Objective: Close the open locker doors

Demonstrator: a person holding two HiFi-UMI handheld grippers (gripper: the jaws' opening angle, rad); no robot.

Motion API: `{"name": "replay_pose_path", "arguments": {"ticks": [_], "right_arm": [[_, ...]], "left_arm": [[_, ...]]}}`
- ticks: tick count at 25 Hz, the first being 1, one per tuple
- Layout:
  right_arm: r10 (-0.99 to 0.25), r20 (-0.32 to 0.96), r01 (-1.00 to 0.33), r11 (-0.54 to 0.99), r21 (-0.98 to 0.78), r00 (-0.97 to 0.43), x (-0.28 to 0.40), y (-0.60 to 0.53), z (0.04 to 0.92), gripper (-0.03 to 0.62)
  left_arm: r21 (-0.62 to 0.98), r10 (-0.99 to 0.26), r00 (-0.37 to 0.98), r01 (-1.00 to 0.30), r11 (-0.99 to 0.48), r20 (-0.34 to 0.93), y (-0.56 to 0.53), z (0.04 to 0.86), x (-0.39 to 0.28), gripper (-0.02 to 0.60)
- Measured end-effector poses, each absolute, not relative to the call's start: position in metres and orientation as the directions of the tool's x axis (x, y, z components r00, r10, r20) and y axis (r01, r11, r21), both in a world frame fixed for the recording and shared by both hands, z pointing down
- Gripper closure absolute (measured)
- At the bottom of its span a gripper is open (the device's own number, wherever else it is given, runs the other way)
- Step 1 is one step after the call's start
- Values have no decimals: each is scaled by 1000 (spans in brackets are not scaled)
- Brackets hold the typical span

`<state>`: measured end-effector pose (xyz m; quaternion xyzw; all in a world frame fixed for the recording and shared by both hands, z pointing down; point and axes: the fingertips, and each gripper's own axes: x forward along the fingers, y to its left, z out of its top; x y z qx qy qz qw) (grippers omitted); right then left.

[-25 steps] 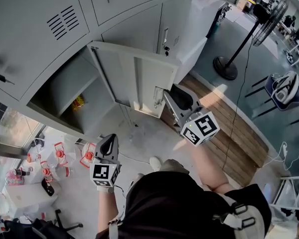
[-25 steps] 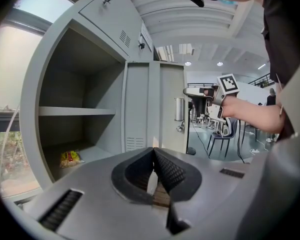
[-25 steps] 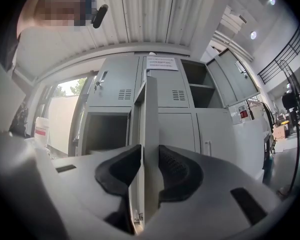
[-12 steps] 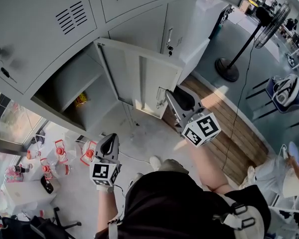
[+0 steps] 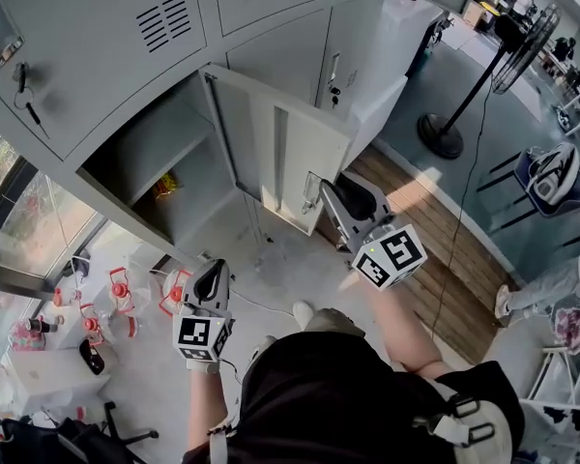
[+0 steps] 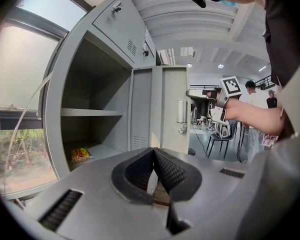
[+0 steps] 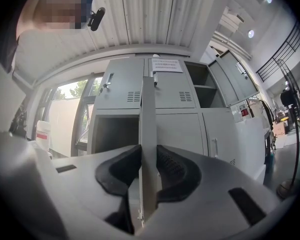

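A bank of grey lockers (image 5: 126, 37) has one lower compartment (image 5: 159, 167) standing open, with a yellow packet (image 5: 164, 186) on its floor. Its door (image 5: 280, 153) swings out toward me. My right gripper (image 5: 323, 191) is shut on the door's free edge by the latch. In the right gripper view the door edge (image 7: 148, 129) runs upright between the two pads (image 7: 167, 169), which press on it. My left gripper (image 5: 209, 276) hangs lower left, apart from the lockers, jaws shut on nothing. In the left gripper view the open compartment (image 6: 92, 114), the packet (image 6: 81, 155) and the door (image 6: 162, 109) lie ahead.
A standing fan (image 5: 469, 71) is at the right and a wooden floor strip (image 5: 435, 249) runs along the lockers. Red and white items (image 5: 116, 293) lie on the floor at lower left. Keys hang in upper doors (image 5: 24, 95). Another upper locker (image 7: 202, 89) stands open. A bystander's leg (image 5: 546, 288) shows at the right.
The lockers have slid up and right in the head view. The right gripper has carried the door's free edge a little toward the opening. The left gripper has barely shifted.
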<state>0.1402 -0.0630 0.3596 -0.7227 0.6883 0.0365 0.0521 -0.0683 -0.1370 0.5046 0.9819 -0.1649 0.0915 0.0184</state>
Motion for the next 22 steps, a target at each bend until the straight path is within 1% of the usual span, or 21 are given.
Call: {"name": "replay_pose_path", "arguments": {"ticks": [12,18,22], "right_arm": [[-991,-137,-999,-4,-32,9,91,-60,359,499],[-989,-142,-997,58,-46,-51,62,-65,358,494],[-984,-148,-994,103,-44,-96,42,-72,358,474]], "left_arm": [[13,-330,923,-339,-941,200,-130,506,-107,574],[5,-352,916,-359,-933,195,-130,507,-127,574],[20,-368,907,-380,-925,206,-131,509,-139,572]]}}
